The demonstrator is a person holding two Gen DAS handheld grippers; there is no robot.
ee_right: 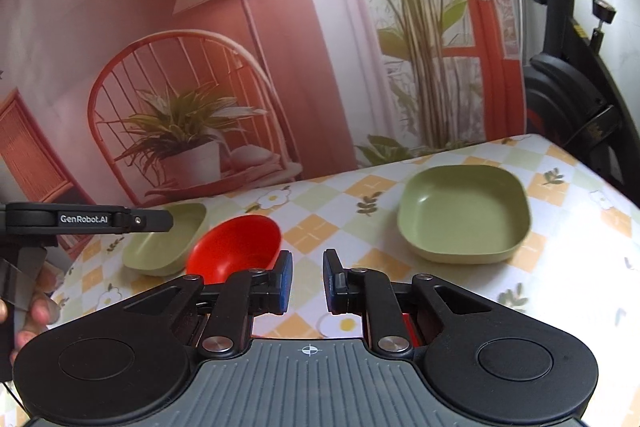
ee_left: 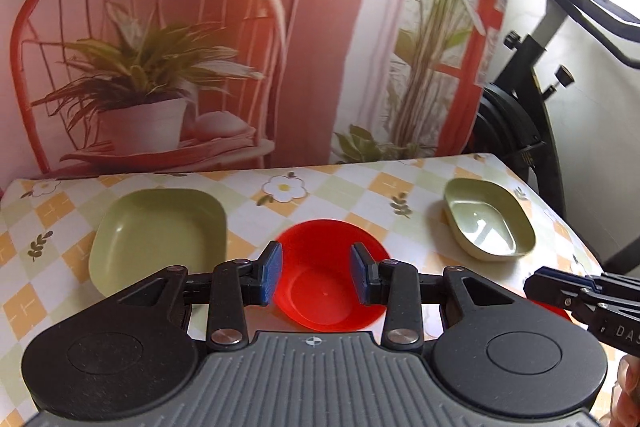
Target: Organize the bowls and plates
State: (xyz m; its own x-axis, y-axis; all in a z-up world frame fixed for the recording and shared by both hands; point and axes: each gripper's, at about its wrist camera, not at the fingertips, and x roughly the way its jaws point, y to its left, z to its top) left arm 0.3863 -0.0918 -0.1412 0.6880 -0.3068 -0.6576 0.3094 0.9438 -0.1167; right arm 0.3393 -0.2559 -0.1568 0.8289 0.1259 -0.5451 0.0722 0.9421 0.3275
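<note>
Big checked table with its flower-print cloth fills the lower scene, a printed backdrop of a chair and plants hanging behind it. On the cloth, the left green dish sits far to the left, a rounded square, mouth up, nothing inside. Across the table, the right green dish also sits upright and hollow, its longer side running roughly left to right in the right wrist view. Between them sits the red bowl, round, opening facing up, bare inside, closer to the left dish than to the right one. The left gripper hangs over that bowl, blue pads spread apart on either side of its rim line, clasping nothing; whether they touch the bowl, I cannot tell. The right gripper hovers above open cloth between bowl and right dish, fingers parted, nothing between them. A hand shows at the left edge.
</note>
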